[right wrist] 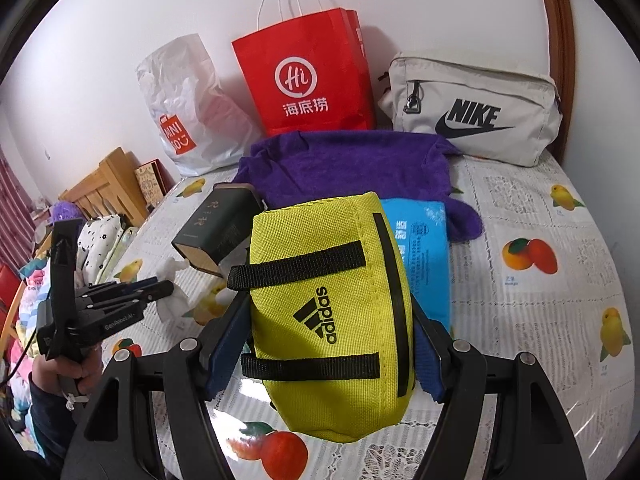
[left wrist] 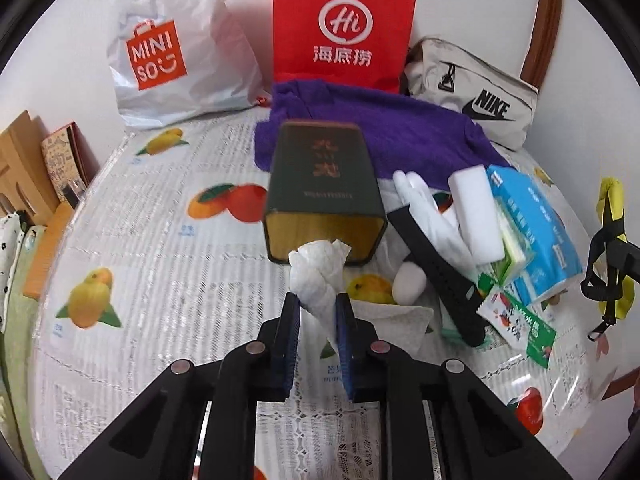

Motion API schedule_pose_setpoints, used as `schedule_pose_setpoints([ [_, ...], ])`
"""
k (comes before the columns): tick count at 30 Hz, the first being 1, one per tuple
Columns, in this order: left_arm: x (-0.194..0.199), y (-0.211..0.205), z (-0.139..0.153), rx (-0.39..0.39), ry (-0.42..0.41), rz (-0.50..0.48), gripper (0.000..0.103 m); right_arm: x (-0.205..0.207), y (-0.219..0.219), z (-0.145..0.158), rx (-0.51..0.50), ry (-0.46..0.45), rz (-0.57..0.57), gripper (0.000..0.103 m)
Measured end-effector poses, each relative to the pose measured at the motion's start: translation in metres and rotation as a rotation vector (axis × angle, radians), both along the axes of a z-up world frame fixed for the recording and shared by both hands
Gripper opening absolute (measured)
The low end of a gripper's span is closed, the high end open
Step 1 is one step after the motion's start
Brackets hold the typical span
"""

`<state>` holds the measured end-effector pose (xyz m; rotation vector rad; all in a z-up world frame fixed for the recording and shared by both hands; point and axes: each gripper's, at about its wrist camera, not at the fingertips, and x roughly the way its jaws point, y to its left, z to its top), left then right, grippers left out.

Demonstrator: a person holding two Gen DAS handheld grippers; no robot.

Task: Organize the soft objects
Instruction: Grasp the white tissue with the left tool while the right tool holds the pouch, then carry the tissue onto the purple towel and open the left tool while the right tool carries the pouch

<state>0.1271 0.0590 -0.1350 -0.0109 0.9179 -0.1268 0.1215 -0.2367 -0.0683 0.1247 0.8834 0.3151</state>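
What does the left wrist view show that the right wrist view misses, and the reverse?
Only the left wrist view: the left gripper, jaws shut on a twisted white tissue, plus the white glove, white sponge block and black strap. Only the right wrist view: the right gripper clamping the yellow Adidas pouch in full. Both: the red paper bag, purple towel, Nike bag and dark green box.

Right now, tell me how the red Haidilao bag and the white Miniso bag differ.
The red Haidilao bag is stiff paper standing upright with crisp flat sides; the white Miniso bag is crinkled plastic, slumped and wrinkled. The red bag has white cord handles sticking up; no handles show on the white one. The red bag carries a white logo, the white bag an orange one. Both stand against the wall at the back of the table, side by side behind the purple towel.
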Motion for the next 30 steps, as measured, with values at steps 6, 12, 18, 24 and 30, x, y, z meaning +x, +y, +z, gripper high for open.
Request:
schedule_pose_setpoints([
  [6, 0.004, 0.004, 0.026, -0.007, -0.039, -0.003, 0.017, 0.007, -0.004, 0.017, 0.031, -0.024, 0.006, 0.072],
  [12, 0.018, 0.002, 0.049, -0.012, -0.064, -0.021, 0.017, 0.021, -0.005, 0.035, 0.019, -0.042, 0.008, 0.072],
  [18, 0.038, -0.006, 0.07, 0.002, -0.089, -0.038, 0.017, 0.04, -0.007, 0.042, 0.007, -0.042, 0.003, 0.072],
  [24, 0.057, -0.011, 0.081, -0.005, -0.101, -0.04, 0.017, 0.066, -0.014, 0.045, 0.011, -0.042, -0.009, 0.072],
  [30, 0.079, -0.013, 0.078, -0.003, -0.09, -0.026, 0.017, 0.096, -0.02, 0.038, 0.007, -0.034, -0.025, 0.072],
])
